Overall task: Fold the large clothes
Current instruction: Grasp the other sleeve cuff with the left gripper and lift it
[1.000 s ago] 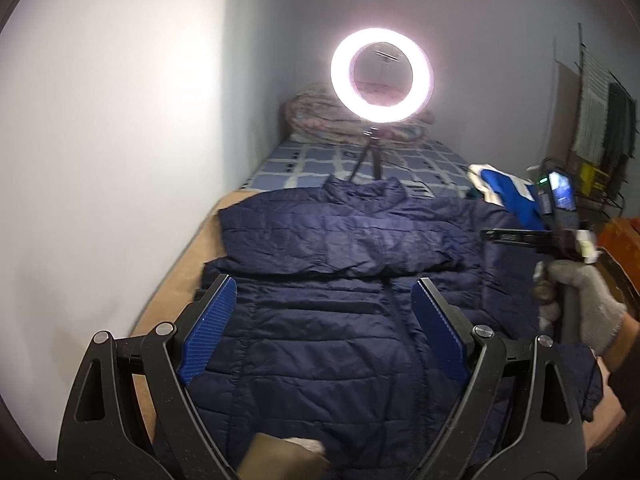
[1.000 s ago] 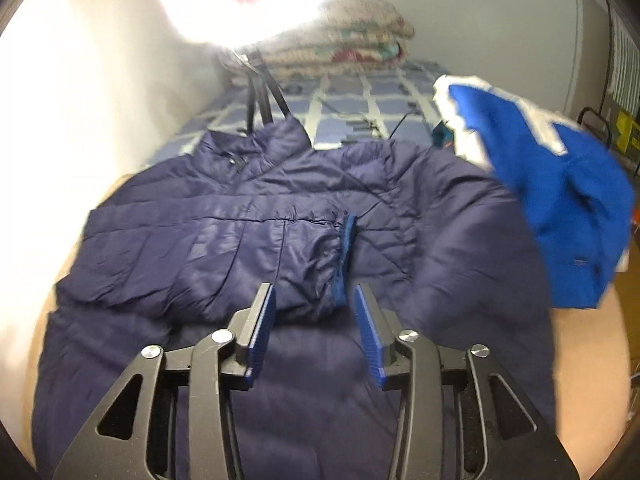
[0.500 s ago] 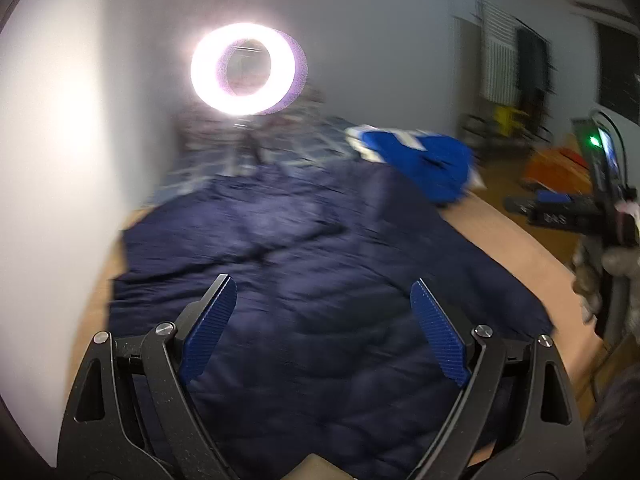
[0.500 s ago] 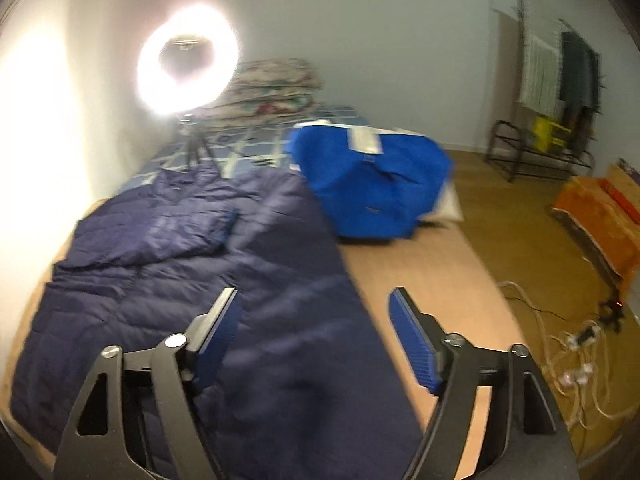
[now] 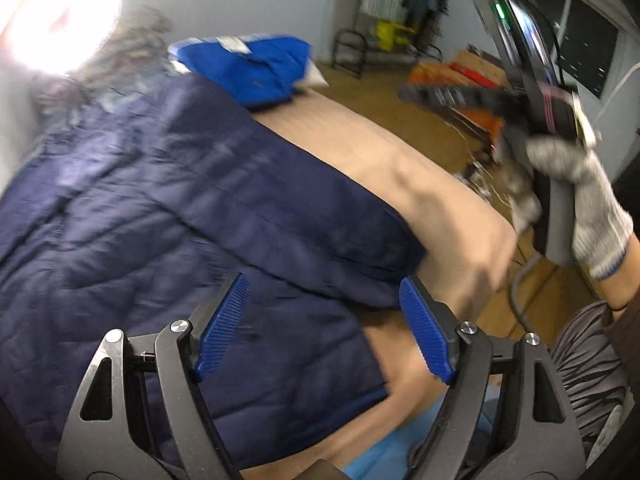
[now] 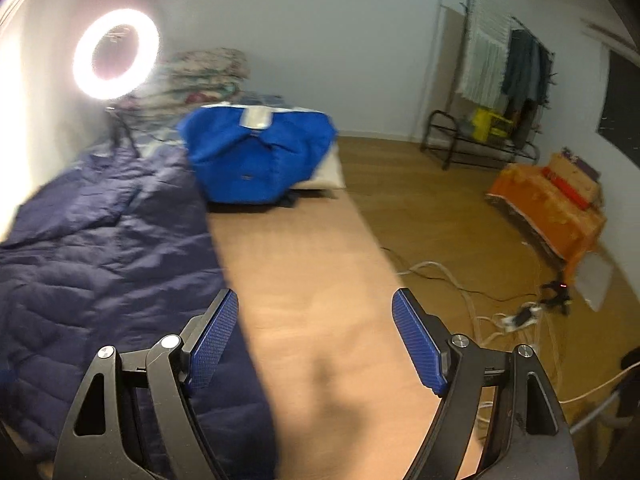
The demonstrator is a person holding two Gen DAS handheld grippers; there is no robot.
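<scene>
Your left gripper (image 5: 324,328) has its fingers spread wide and grasps nothing; it hangs above the right edge of the navy jacket (image 5: 168,216), where a folded part of the jacket ends on the bare tan bed surface (image 5: 404,184). Your right gripper (image 6: 316,340) is also spread wide and empty. Its left finger (image 6: 212,340) is over the edge of the jacket (image 6: 100,248), and its right finger is over the bare bed surface (image 6: 304,264).

The jacket lies flat on the left side of the bed, near the wall, with its quilted side up. In the left wrist view you see your right hand (image 5: 580,196) in a grey knitted glove; it holds the handle of the right gripper at the right side, apart from the jacket.

Beyond the jacket a bright blue garment (image 6: 256,156) lies in a heap on the bed, touching the far corner of the jacket. A ring light (image 6: 116,54) on a small tripod stands behind it, close to the wall, with folded blankets (image 6: 204,76) beside it. On the wooden floor at the right there are cables (image 6: 480,304), an orange box (image 6: 552,208) and a drying rack (image 6: 500,92) with clothes. Both views are a little blurred.
</scene>
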